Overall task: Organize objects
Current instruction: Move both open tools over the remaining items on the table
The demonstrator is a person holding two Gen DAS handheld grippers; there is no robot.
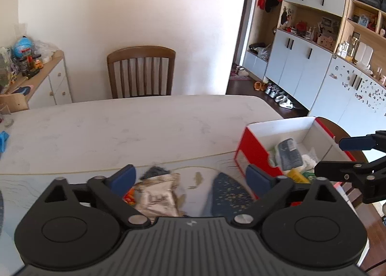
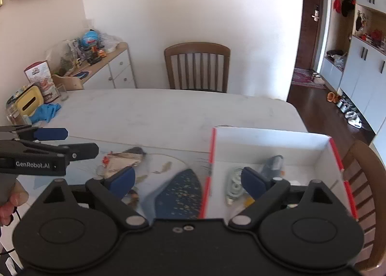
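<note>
A red box with a white inside stands on the table at the right and holds several small items, among them a grey packet. A beige snack packet lies on a placemat left of the box. My left gripper is open and empty, just above the packet. My right gripper is open and empty, over the box's left wall. Each gripper shows in the other's view: the right gripper, the left gripper.
A white marble table carries a placemat with a dark blue patch. A blue cloth and a yellow box sit at its far left. Wooden chairs stand behind; another chair is at the right.
</note>
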